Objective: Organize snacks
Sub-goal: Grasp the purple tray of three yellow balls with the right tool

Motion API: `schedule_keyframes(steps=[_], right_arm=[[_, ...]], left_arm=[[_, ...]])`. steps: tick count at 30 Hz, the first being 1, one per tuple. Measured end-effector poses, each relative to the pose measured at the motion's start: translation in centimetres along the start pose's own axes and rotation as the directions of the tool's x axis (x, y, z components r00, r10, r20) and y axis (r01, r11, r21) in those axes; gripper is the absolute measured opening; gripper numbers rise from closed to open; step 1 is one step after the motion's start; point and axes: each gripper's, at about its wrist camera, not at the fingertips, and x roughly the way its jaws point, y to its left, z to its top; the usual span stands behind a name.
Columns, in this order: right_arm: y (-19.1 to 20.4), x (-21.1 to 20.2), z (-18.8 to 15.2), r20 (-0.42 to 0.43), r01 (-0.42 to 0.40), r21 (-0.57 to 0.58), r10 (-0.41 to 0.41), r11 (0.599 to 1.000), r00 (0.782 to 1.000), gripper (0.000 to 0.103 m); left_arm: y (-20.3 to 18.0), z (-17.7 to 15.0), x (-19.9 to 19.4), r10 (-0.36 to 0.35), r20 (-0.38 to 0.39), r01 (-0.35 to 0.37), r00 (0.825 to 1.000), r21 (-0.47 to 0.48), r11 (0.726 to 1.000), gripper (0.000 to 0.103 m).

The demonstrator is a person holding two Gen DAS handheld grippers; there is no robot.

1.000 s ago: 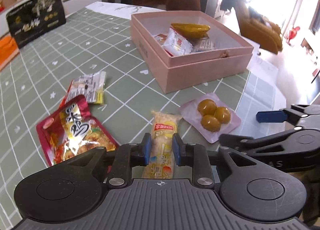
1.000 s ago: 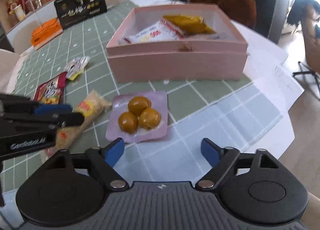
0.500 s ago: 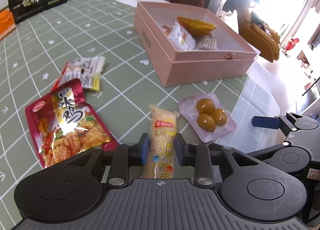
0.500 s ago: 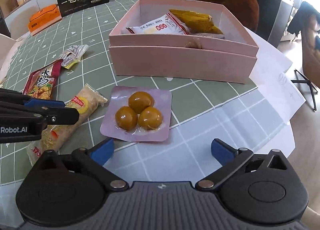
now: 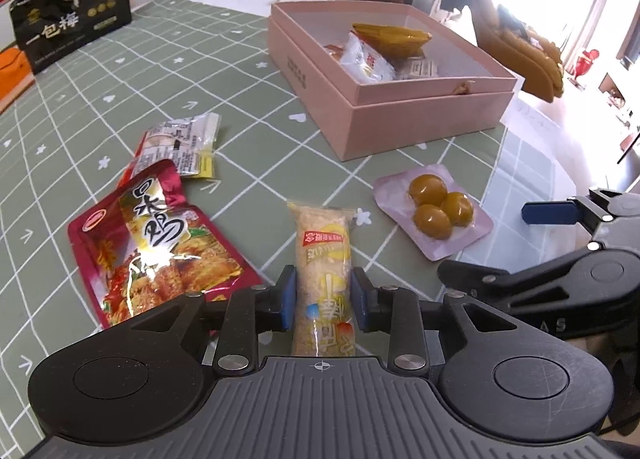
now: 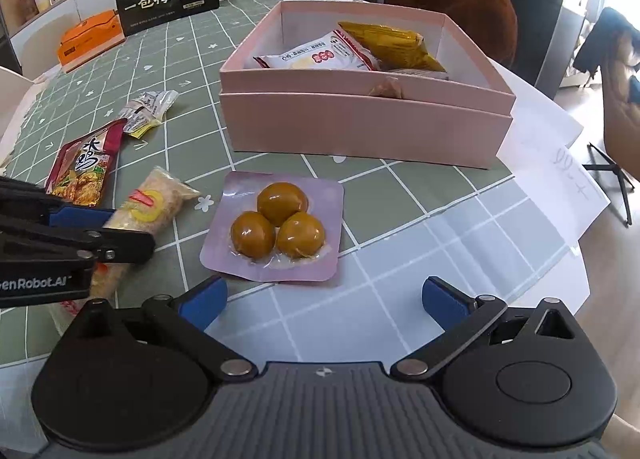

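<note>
The long yellow snack pack (image 5: 325,271) lies on the green checked bench (image 5: 248,107), pinched at its near end by the left claw (image 5: 324,301). Just beside it sits the purple egg pack (image 6: 276,227), before the right claw (image 6: 322,299), spread wide and empty. The pink box (image 6: 360,127) behind holds other snacks.

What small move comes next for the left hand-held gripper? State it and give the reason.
Probably lift: the left hand-held gripper has its jaws closed on the long yellow snack pack, which seems to lie on the table. The pink box already holds other snacks, so raising the pack and carrying it there seems the sensible next step.
</note>
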Motion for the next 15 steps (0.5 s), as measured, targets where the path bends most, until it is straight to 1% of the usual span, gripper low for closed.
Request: schedule_keyframes(steps=[4,8,9,12,15], right_arm=[[0.2,0.2,0.3,-0.014,-0.005,-0.007,0.005,1.0,1.0,0.103],[0.4,0.3,0.4,0.007,-0.004,0.013,0.004,1.0,1.0,0.103],[0.5,0.5,0.6,0.007,-0.002,0.016,0.002,1.0,1.0,0.103],[1.1,1.1,1.9,0.004,-0.03,0.014,0.03,0.999,1.0,0.102],[1.9,2.1,3.2,0.01,-0.022,0.007,0.022,1.0,1.0,0.101]], left_arm=[[-0.1,-0.4,-0.2,-0.009,0.007,0.009,1.0,0.036,0.999,0.034],[0.1,-0.7,-0.4,-0.032,0.009,0.032,0.999,0.037,0.999,0.034],[0.2,-0.7,-0.4,-0.035,0.005,0.035,0.999,0.043,0.998,0.034],[0.1,-0.5,-0.4,-0.035,-0.009,0.035,0.999,0.046,0.998,0.034],[-0.2,-0.3,-0.3,-0.022,-0.023,0.024,0.999,0.059,0.998,0.034]])
